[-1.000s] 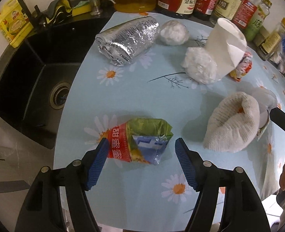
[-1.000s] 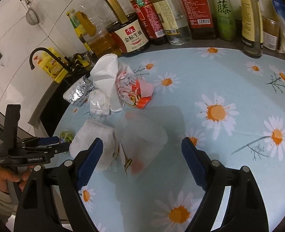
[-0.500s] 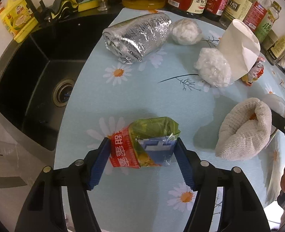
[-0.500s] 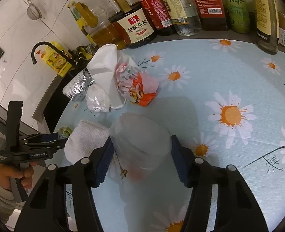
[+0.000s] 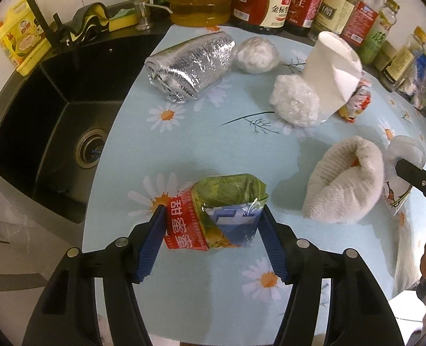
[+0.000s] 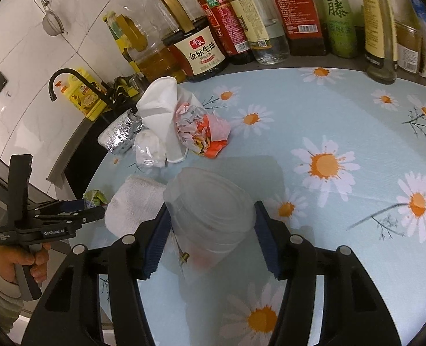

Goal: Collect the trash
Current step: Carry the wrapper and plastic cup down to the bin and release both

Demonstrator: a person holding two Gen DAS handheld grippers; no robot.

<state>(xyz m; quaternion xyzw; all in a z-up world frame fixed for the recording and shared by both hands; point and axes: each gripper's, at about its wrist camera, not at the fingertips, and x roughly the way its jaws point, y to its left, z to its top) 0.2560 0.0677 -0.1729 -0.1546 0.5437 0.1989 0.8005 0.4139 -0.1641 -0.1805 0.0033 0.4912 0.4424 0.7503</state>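
The dark sauce bottle [image 6: 197, 49] behind the faucet [image 6: 68, 82] reads "金标生抽"; "藤" marks the green bottle [image 6: 338, 20]; the left gripper [image 6: 96, 204] body reads "GenRobot.AI".

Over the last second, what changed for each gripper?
Both closed: the left gripper, jaws closing, now pinches the red-green snack wrapper; the right gripper clamps the clear plastic cup. The foil roll, towel and other trash stayed put.
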